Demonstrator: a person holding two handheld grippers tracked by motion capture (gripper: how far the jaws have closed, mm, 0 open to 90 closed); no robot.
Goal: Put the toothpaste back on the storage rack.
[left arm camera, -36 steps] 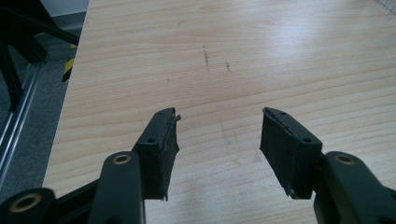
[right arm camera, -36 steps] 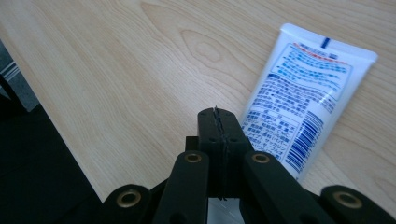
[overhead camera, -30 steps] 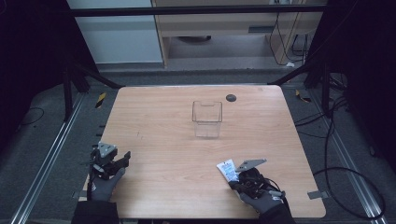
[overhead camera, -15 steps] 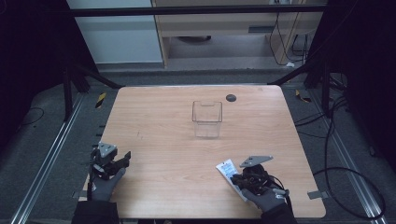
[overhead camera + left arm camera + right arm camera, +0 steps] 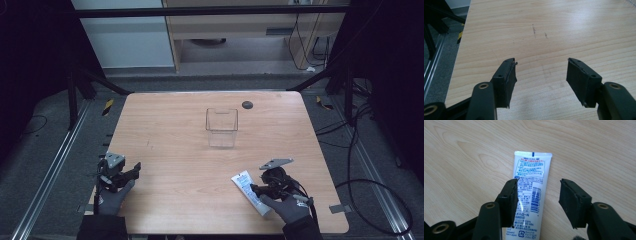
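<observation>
- The tube lies flat on the worktop, near its front right edge, crimped end pointing away from the person.
- The right tongs are spread wide with the tube between the jaws, nearer the left one; nothing is gripped yet, probably lined up for a grasp across its width.
- The left tongs are released and empty, over bare wood at the front left, apparently waiting.
- A clear box stands mid-worktop, likely the tube's destination.
</observation>
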